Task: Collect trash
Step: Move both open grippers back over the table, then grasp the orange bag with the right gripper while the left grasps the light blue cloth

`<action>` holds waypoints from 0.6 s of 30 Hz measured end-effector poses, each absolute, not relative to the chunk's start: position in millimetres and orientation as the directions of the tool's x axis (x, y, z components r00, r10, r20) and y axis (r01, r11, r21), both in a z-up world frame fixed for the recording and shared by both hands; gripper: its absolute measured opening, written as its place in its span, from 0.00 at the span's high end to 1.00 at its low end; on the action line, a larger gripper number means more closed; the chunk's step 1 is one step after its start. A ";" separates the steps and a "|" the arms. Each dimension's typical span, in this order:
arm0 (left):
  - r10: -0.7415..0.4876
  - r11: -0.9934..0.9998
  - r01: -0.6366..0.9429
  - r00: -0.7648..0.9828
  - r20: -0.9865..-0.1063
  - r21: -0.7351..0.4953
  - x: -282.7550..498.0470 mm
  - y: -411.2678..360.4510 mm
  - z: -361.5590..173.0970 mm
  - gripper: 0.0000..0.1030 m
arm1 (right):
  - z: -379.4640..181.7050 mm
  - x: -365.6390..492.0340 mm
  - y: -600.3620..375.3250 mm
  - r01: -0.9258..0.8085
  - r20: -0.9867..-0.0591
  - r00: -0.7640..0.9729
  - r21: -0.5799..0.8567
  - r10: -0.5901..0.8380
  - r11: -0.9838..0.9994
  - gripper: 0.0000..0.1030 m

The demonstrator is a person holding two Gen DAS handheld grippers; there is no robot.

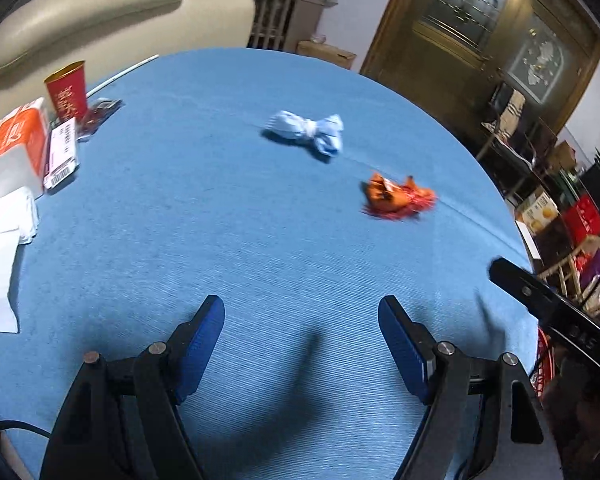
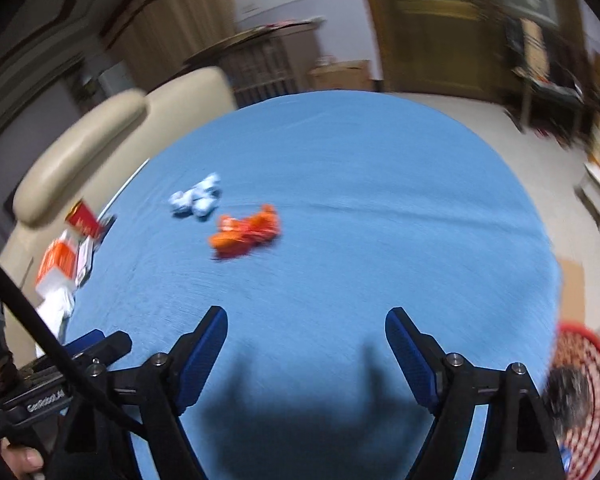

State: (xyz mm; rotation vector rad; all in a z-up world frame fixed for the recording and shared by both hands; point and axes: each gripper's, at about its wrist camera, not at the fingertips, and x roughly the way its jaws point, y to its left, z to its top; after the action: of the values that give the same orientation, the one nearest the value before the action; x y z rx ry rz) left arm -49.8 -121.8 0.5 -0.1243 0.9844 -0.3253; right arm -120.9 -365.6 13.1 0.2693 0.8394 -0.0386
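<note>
Fingers (image 1: 204, 344) of the left gripper (image 1: 301, 340), faced with blue ribbed pads, stand spread wide with nothing between them; those of the right gripper (image 2: 306, 344) are likewise released and empty, hovering above the near part of the round table covered in blue cloth (image 1: 228, 208). Crumpled orange-red foil wrapper (image 1: 398, 196) lies on the table beyond both grippers, towards the cloth's right side in the left wrist view and near its centre in the right wrist view (image 2: 246, 230). Crumpled pale-blue-and-white paper wrapper (image 1: 310, 132) lies near the orange wrapper, farther from the grippers, the two apart. At the table's left edge, well apart from the orange wrapper, stand a red paper cup with a gold rim (image 1: 67, 90), an orange-and-white carton (image 1: 14, 140) with a barcoded label (image 1: 62, 156) beside it, and white paper sheets (image 1: 0, 248). Beyond that edge is a cream leather sofa (image 1: 100, 12). Off the table's near right edge sits a red mesh basket (image 2: 588, 380).
</note>
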 end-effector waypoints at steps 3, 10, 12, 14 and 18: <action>-0.317 0.948 0.195 0.513 -0.798 -0.251 -44.8 -112.8 -0.5 0.23 | 9.6 -96.4 -341.8 0.075 -0.741 0.666 0.181 0.085 0.981 0.18; -0.305 0.952 0.166 0.521 -0.798 -0.256 -36.6 -94.6 0.1 0.23 | -1.8 -39.5 -314.8 0.013 -0.754 0.655 0.076 0.049 0.997 0.18; -0.303 0.953 0.159 0.523 -0.796 -0.258 -33.6 -91.9 -0.1 0.23 | -4.4 -25.4 -314.0 0.011 -0.757 0.651 0.078 0.052 0.997 0.18; -0.302 0.953 0.155 0.526 -0.795 -0.259 -31.4 -90.5 0.5 0.23 | -7.3 -13.2 -311.1 0.005 -0.760 0.648 0.068 0.048 0.998 0.18; -0.299 0.954 0.157 0.529 -0.794 -0.255 -26.2 -90.3 2.8 0.23 | -14.6 2.9 -306.9 -0.005 -0.774 0.631 0.064 0.053 0.998 0.18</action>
State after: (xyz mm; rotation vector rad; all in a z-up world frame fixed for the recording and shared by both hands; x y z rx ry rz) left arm -26.2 -90.3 2.8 -0.1594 0.9768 -0.2734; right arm 2.9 -306.9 -14.6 0.0578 0.8872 0.0329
